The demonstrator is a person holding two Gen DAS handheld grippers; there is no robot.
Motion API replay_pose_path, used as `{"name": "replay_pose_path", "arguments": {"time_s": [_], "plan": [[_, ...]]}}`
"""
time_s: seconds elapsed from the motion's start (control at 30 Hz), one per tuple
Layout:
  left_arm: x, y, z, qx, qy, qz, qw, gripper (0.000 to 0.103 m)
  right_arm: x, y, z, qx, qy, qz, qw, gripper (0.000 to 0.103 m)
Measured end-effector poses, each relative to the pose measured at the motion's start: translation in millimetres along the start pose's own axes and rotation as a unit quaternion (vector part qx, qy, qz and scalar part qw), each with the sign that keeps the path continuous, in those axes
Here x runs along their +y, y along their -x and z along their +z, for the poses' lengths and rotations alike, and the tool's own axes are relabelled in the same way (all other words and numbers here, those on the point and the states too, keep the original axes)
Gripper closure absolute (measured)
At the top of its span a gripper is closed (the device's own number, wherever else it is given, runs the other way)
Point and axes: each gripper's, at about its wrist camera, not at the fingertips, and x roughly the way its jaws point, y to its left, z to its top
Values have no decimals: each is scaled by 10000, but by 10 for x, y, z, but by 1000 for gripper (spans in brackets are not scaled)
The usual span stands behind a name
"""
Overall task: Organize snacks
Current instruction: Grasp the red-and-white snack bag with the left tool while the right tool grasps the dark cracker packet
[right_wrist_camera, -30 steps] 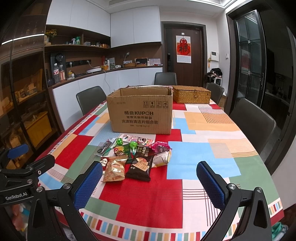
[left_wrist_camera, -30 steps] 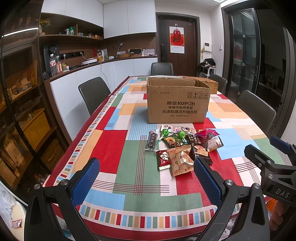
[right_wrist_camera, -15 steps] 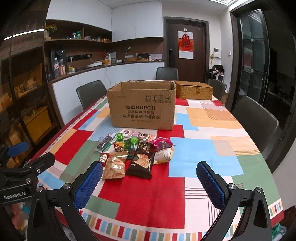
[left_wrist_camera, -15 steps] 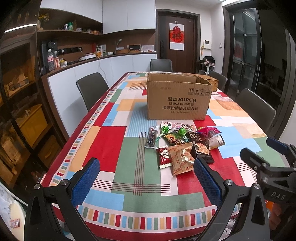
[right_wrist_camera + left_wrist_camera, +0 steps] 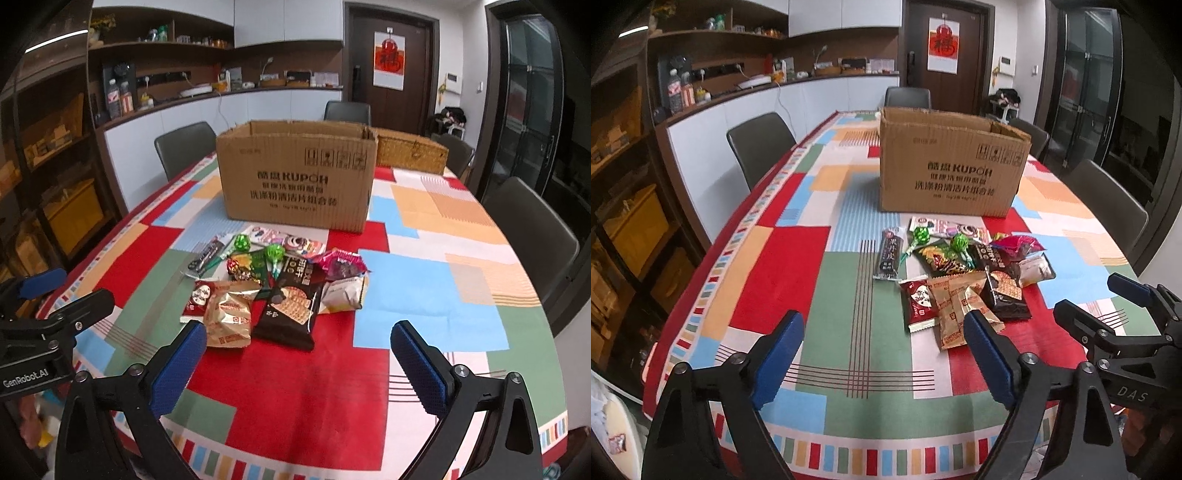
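Note:
A pile of snack packets (image 5: 960, 273) (image 5: 277, 280) lies on the patchwork tablecloth in front of an open brown cardboard box (image 5: 951, 166) (image 5: 297, 177). The pile holds a gold bag (image 5: 229, 314), a dark biscuit pack (image 5: 290, 310), green lollipops (image 5: 275, 253) and a long black bar (image 5: 890, 254). My left gripper (image 5: 882, 332) hovers over the near table, short of the pile; its jaws are closing with nothing between them. My right gripper (image 5: 297, 341) stands open just before the pile, empty. Each gripper shows at the edge of the other's view.
A woven wicker basket (image 5: 410, 151) sits behind the box on the right. Dark chairs (image 5: 759, 144) (image 5: 532, 229) line both long sides of the table (image 5: 764, 258). A counter with bottles and shelves runs along the left wall.
Both grippers have moved forward and down toward the snack pile, which now looks larger. The left gripper's fingers stand closer together than before.

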Motion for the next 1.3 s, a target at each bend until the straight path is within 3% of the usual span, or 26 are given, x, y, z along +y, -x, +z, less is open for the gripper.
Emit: {"name": "replay_pose_path", "arguments": {"time_s": [0.27, 0.67, 0.93, 1.3], "plan": [[-25, -354, 120, 472, -39, -149, 9988, 24, -39, -346, 111, 363, -46, 89, 9993, 10], [-82, -840, 201, 1113, -144, -348, 9931, 42, -114, -802, 212, 802, -218, 201, 9963, 27], [-88, -1042, 236, 1346, -66, -570, 9892, 51, -79, -1003, 281, 943, -246, 360, 9946, 34], [-139, -1250, 257, 1572, -96, -694, 9851, 57, -121, -1252, 295, 1231, -406, 447, 9906, 38]]}}
